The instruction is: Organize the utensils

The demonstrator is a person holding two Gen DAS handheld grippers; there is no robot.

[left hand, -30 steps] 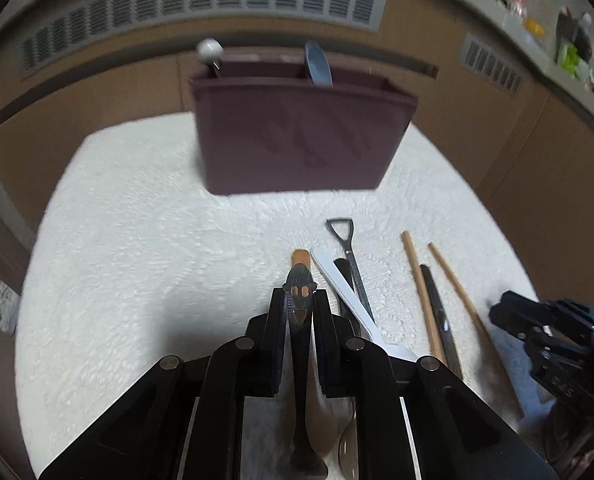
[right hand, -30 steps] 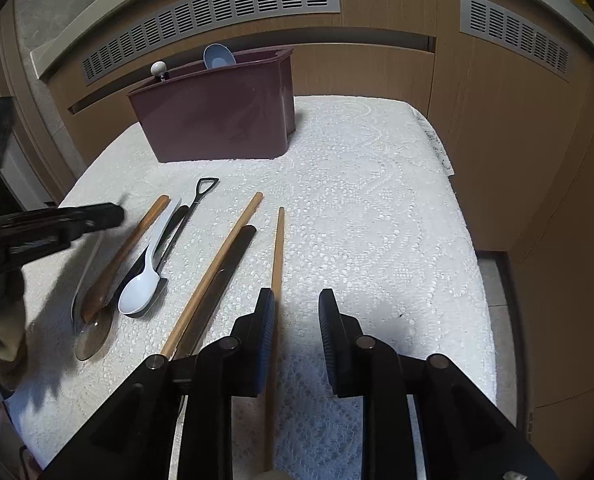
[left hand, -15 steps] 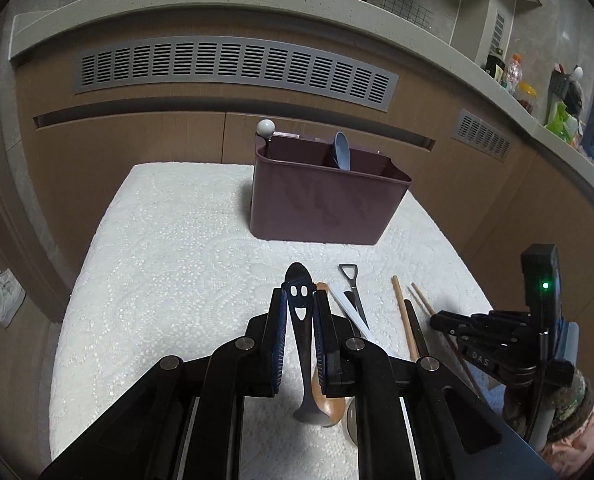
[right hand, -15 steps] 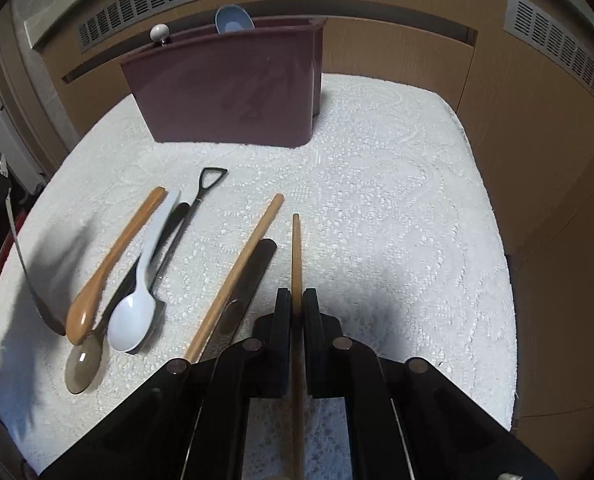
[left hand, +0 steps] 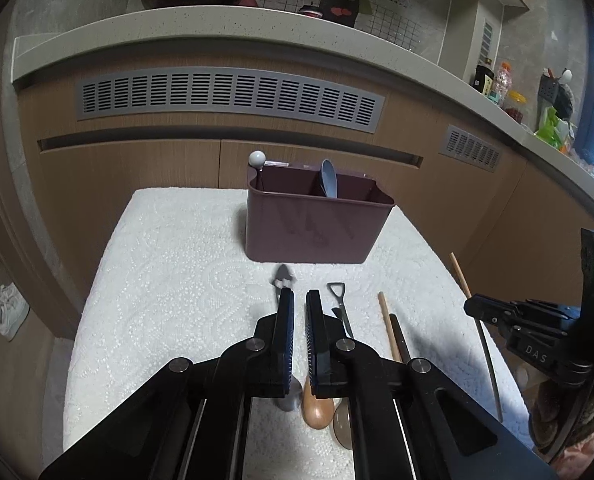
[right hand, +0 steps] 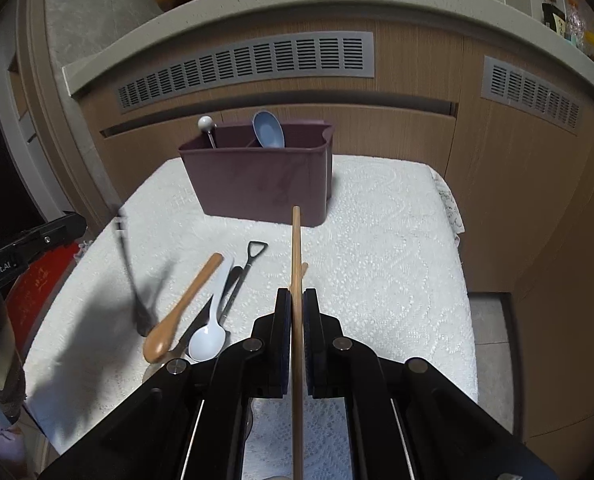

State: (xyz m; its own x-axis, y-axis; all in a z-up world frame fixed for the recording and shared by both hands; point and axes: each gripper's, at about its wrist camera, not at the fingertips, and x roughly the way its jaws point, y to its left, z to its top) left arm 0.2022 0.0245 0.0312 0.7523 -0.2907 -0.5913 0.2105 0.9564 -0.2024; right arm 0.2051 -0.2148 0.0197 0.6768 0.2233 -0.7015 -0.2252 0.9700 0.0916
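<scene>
As viewed along the right hand-held gripper (right hand: pixel 295 300), pressed together on a wooden chopstick (right hand: pixel 295 248), with the stick held above the cloth-covered bench (right hand: pixel 397 240) in front of the maroon caddy (right hand: pixel 257 184) and its tip toward the front wall of the caddy.

Inside the caddy, two things in sight:
- a pale blue spoon (right hand: pixel 269 130), bowl upward, right of the inner divider;
- a thin rod with a white ball top (right hand: pixel 205 123), left of the divider, at the left end of the caddy.

For the left hand-held gripper (left hand: pixel 300 320), also in front of the caddy: a narrow gap between the pads, nothing seen in that gap. Just left of its left finger, a dark spoon (left hand: pixel 283 278), blurred. Cannot tell whether touching the finger or not.

Lying on the cloth in front of the caddy, close together:
- a brown wooden spoon (right hand: pixel 185 304);
- a white spoon (right hand: pixel 213 320), just beside the wooden one;
- a slim metal utensil with a shovel-style handle (right hand: pixel 253 256), handle toward the caddy;
- a second chopstick (left hand: pixel 389 328);
- a dark flat utensil (left hand: pixel 399 336), touching or almost touching that chopstick.
</scene>
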